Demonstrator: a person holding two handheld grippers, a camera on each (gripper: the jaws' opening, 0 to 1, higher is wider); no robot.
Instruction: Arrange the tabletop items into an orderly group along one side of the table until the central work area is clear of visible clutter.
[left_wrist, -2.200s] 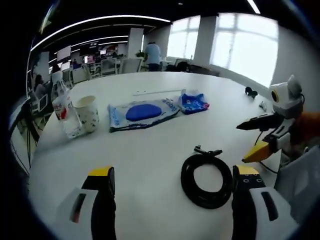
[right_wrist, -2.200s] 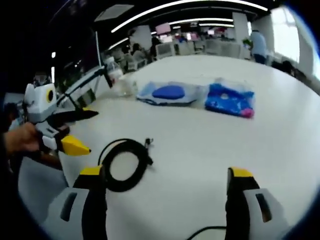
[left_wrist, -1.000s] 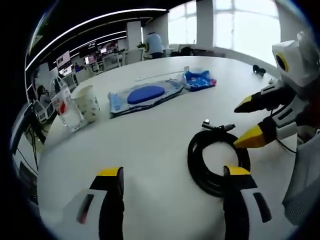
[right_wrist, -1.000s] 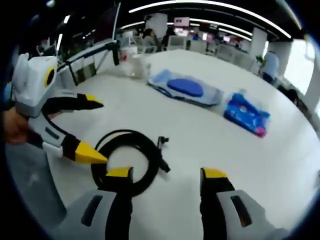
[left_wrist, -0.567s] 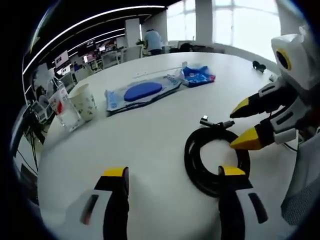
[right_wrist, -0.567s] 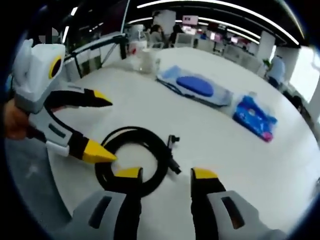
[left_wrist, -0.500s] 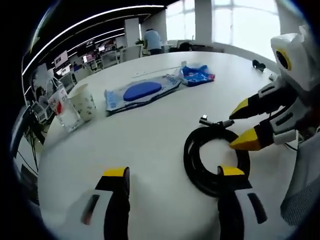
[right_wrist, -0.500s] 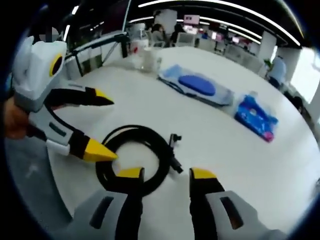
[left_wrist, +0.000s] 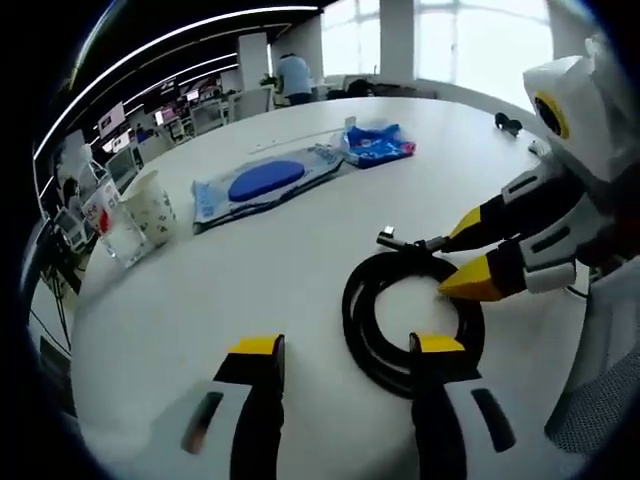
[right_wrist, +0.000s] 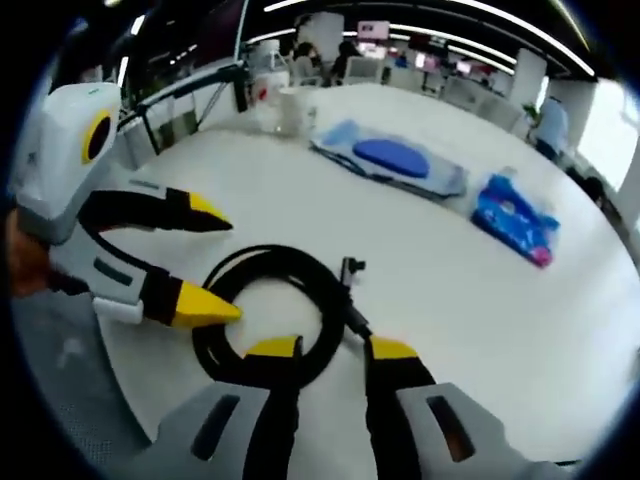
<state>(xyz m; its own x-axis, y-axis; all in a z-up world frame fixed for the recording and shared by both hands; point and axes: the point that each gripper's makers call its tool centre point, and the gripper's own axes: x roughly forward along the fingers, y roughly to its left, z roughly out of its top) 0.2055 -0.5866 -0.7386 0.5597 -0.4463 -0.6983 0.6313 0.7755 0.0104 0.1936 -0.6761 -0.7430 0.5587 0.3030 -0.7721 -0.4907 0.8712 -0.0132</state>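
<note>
The room was brightly lit. In the left gripper view, daylight poured through the far windows (left_wrist: 480, 45) and blew them out to plain white with no detail. Long ceiling light strips (left_wrist: 190, 35) bent into arcs under the strong fisheye curve, as they also did in the right gripper view. The white table (left_wrist: 290, 250) reflected the light evenly, with a mild sheen and only soft, faint shadows under the coiled black cable (left_wrist: 400, 320). Far desks and people were small and smeared. The near gripper bodies at the bottom of each view looked soft and slightly blurred, and straight lines bowed towards the edges.
</note>
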